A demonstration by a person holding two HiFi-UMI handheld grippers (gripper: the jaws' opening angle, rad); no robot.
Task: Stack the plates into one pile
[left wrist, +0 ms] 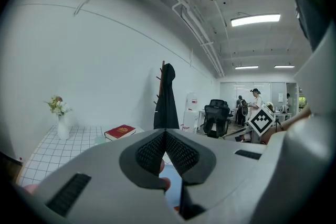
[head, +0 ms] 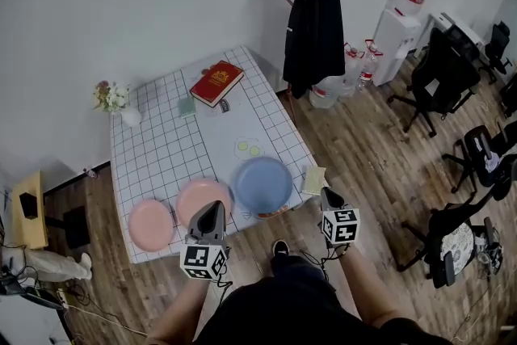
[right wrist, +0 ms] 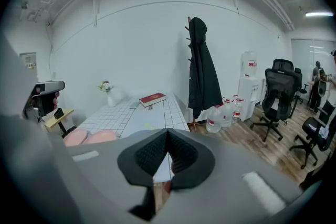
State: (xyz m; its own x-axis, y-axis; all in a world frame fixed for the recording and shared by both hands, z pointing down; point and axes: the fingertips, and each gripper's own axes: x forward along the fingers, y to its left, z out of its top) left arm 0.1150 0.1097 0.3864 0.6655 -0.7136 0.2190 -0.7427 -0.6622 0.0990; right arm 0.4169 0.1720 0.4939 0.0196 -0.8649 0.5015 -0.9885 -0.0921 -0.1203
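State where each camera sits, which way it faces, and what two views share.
Head view: on the person's head, facing down at the checked table; forearms, left gripper and right gripper show.
Left gripper view: on that gripper, facing the coat; its shut jaws show.
Right gripper view: on that gripper, facing along the table; its shut jaws show.
Shared: all three see the red book.

No legible text (book [head: 216, 82] included)
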